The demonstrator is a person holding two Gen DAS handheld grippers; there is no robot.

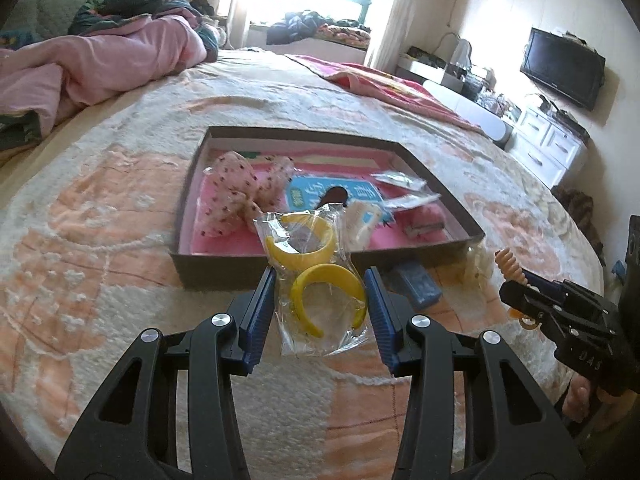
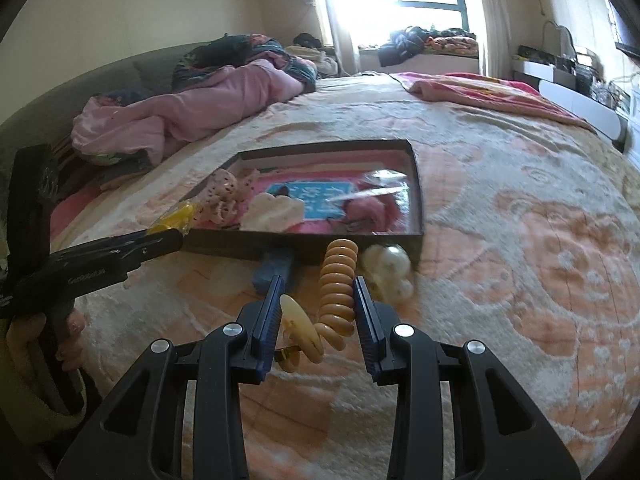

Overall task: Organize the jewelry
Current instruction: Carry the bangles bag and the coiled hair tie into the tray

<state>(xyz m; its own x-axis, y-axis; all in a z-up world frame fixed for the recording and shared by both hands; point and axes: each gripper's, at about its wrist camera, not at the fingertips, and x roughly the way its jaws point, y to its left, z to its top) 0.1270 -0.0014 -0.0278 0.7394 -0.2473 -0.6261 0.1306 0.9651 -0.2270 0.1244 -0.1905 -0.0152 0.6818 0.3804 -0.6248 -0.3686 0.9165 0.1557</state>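
A shallow dark box [image 1: 276, 268] with a pink lining lies on the bed and holds a dotted pink bow [image 1: 230, 194], a blue card [image 1: 320, 196] and small packets. My left gripper [image 1: 320, 292] is closed on a clear bag with two yellow bangles [image 1: 316, 264], which leans over the box's near wall. My right gripper [image 2: 318, 300] is closed on a tan spiral hair tie [image 2: 336, 284] just in front of the box [image 2: 416, 196]. The right gripper also shows in the left wrist view [image 1: 516, 276].
A blue hair clip [image 1: 416, 284] and a whitish pearl piece [image 2: 390, 268] lie on the blanket against the box's near wall. A pink quilt [image 1: 92, 64] is piled at the far left. The peach blanket [image 2: 540, 280] spreads all around.
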